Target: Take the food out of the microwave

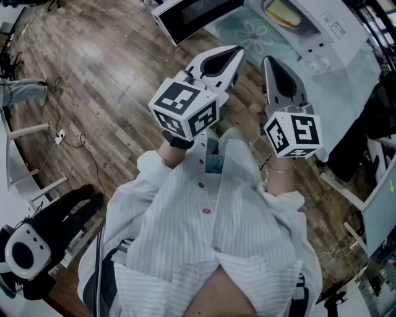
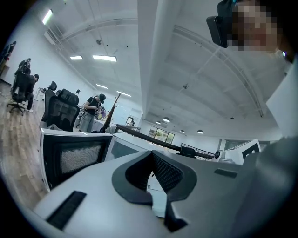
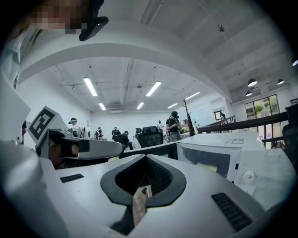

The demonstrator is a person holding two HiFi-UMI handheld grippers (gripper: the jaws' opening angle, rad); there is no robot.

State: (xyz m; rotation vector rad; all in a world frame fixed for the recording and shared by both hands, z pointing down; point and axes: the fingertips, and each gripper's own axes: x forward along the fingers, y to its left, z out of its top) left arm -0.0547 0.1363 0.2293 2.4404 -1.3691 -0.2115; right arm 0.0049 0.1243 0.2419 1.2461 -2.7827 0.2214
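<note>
The white microwave stands on a table at the top of the head view with its door swung open to the left. Yellow food lies inside the cavity; in the right gripper view the food shows as a pale patch in the microwave. My left gripper and right gripper are held side by side in front of my chest, short of the table, both shut with nothing in them. In the left gripper view the shut gripper points past the dark open door.
A teal patterned cloth covers the table in front of the microwave. On the wooden floor at the left lie a cable and white frame legs; a black-and-white bag sits lower left. People and office chairs are far behind.
</note>
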